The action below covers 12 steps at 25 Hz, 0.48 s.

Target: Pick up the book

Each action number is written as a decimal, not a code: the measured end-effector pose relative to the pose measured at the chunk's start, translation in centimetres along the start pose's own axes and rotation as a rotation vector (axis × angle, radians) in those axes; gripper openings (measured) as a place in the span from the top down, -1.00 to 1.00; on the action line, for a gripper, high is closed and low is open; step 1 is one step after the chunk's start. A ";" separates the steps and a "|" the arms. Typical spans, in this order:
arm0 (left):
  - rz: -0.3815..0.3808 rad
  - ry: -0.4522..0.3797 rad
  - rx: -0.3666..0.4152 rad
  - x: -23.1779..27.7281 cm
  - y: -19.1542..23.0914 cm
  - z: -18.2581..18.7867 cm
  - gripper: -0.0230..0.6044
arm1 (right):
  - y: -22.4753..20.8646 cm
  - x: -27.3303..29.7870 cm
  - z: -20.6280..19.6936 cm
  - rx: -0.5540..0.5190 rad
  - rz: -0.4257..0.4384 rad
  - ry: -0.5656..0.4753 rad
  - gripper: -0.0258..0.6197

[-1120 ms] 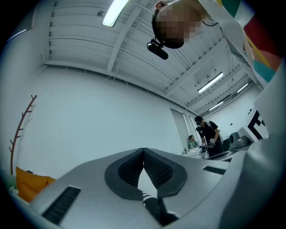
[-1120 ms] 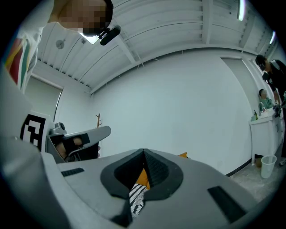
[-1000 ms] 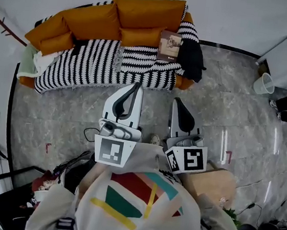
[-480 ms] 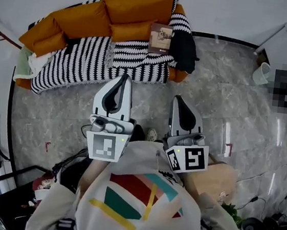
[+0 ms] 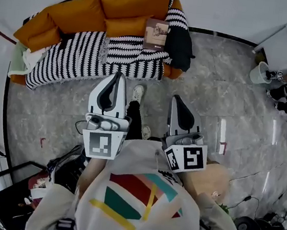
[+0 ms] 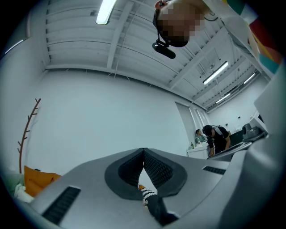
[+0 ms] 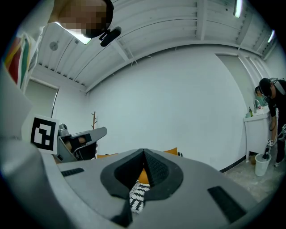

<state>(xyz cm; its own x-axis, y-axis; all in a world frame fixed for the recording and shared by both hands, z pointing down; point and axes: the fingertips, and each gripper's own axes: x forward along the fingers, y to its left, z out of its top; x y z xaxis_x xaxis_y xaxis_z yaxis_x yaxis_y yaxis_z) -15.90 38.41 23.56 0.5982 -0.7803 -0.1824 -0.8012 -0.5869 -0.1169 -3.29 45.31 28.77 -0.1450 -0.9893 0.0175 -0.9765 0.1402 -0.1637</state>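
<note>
My left gripper (image 5: 118, 76) and right gripper (image 5: 179, 99): both pairs of jaws are together, with nothing between them. The book (image 5: 156, 34) rests on the orange sofa (image 5: 67, 16) ahead, on its striped blanket (image 5: 78, 58), well apart from both.

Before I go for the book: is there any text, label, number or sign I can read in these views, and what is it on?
No words or numbers are readable in any view.
book on the sofa: the cover shows a picture; any title is too small to read.
left gripper, marker cube: black-and-white square pattern, no letters.
right gripper, marker cube: the same kind of pattern, no letters.
person's top: coloured stripes, no lettering.
</note>
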 end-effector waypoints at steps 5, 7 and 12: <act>-0.001 -0.012 -0.051 2.2 1.3 -2.1 0.91 | -1.6 2.8 -0.7 -0.006 -0.008 0.030 0.88; 0.011 -0.004 -0.055 3.7 2.2 -2.9 0.91 | -2.6 4.6 -0.8 -0.004 -0.017 0.039 0.88; 0.006 0.019 -0.036 9.4 5.2 -5.1 0.91 | -4.7 11.0 -1.0 -0.006 -0.028 0.047 0.88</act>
<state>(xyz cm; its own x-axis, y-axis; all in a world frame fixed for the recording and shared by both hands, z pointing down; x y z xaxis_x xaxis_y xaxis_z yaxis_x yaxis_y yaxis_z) -14.36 26.94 26.24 0.5942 -0.7873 -0.1646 -0.8036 -0.5897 -0.0809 -0.47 33.83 30.75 -0.1252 -0.9897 0.0687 -0.9811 0.1133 -0.1568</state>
